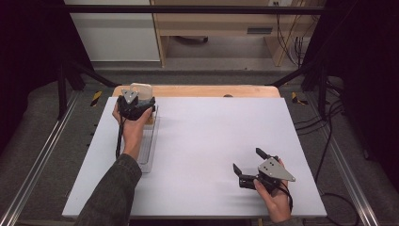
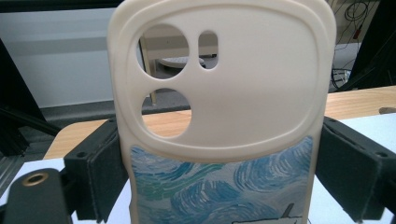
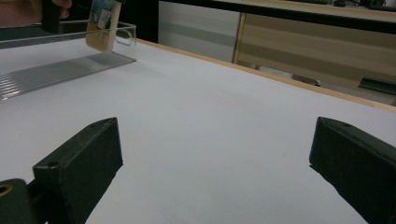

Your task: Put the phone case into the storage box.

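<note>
Left gripper [image 1: 133, 104] fingers [image 2: 100, 172] grasping a phone case [image 2: 219, 107] upright over the clear tray [image 1: 149, 146], right gripper [image 1: 247, 165] fingers released above the desk [image 1: 207, 141]

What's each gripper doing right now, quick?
Left gripper: shut on the phone case, jaws pressing its two sides.
Right gripper: open, holding nothing, low over the table.

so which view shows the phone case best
The left gripper view: the phone case is close up between the jaws, camera cutouts and blue swirl print plain. The high view has just its pale top edge; the right gripper view has it small and far off.
</note>
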